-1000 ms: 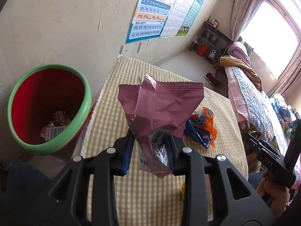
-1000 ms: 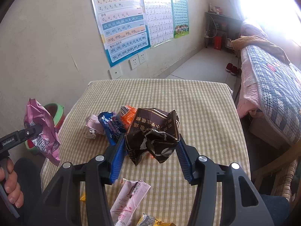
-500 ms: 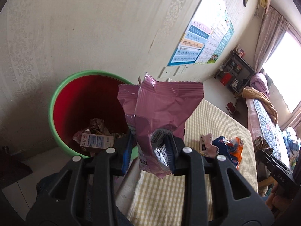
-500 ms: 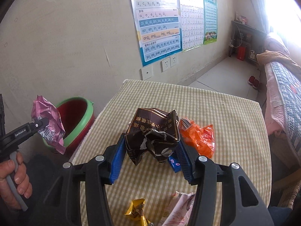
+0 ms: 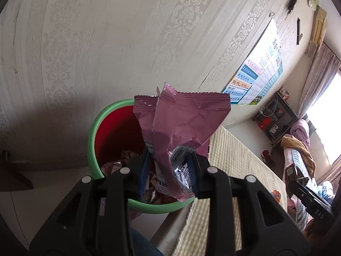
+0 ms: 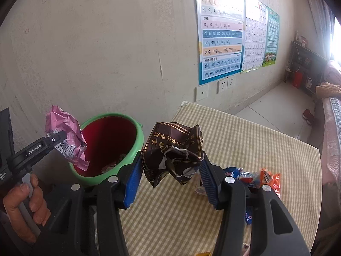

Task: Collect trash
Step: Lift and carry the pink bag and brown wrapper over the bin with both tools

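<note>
My left gripper (image 5: 169, 173) is shut on a pink snack wrapper (image 5: 181, 125) and holds it above the red bin with a green rim (image 5: 96, 128), which has several pieces of trash inside. The right wrist view shows the same wrapper (image 6: 66, 138) over the bin (image 6: 136, 140). My right gripper (image 6: 170, 181) is shut on a crumpled dark brown packet (image 6: 172, 149) with gold print, held above the checked table (image 6: 245, 149) near its left edge, beside the bin.
Blue and orange wrappers (image 6: 255, 176) lie on the table behind my right gripper. The bin stands on the floor against the wall, at the table's corner. Posters (image 6: 221, 32) hang on the wall. A bed (image 5: 298, 149) lies beyond the table.
My left gripper has swung left off the table and now holds the pink wrapper over the bin. My right gripper has moved left toward the bin with the brown packet.
</note>
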`<move>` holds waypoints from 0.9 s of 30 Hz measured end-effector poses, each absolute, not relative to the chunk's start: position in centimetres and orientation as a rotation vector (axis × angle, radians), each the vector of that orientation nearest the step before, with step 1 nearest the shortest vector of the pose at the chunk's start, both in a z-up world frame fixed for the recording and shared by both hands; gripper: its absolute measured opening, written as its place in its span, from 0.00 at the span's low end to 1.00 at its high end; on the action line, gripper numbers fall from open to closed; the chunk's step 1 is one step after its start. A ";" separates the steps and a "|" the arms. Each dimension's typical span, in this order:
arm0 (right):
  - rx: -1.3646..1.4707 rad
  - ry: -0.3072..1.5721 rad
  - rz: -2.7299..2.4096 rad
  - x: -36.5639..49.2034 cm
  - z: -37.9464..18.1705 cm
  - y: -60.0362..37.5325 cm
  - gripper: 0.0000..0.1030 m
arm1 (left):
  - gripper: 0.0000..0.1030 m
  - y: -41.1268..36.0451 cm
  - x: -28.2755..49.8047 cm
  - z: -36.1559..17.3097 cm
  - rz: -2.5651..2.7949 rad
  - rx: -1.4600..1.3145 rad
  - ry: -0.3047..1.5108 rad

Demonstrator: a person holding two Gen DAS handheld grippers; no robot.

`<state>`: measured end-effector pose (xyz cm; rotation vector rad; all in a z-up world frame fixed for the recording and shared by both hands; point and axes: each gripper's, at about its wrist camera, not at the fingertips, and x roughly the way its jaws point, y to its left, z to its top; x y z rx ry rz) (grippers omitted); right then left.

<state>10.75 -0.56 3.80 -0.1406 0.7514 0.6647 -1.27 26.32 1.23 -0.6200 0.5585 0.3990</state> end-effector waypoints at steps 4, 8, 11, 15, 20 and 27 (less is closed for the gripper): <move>-0.171 0.737 0.721 10.6 4.2 2.8 0.49 | 0.29 27.5 -1.9 1.0 0.425 -0.642 0.538; -0.193 0.730 0.771 10.4 4.4 5.7 0.49 | 0.30 28.9 -2.7 0.5 0.451 -0.684 0.521; -0.207 0.732 0.804 10.4 4.4 7.8 0.49 | 0.29 29.6 -3.1 0.0 0.463 -0.729 0.513; -0.227 0.733 0.830 10.6 4.3 10.1 0.49 | 0.29 29.8 -3.2 -0.2 0.459 -0.744 0.512; -0.243 0.749 0.852 10.6 3.6 12.3 0.49 | 0.30 30.1 -3.5 -0.3 0.459 -0.767 0.500; -0.274 0.758 0.880 10.6 2.9 14.4 0.49 | 0.30 30.9 -4.0 -0.6 0.481 -0.816 0.477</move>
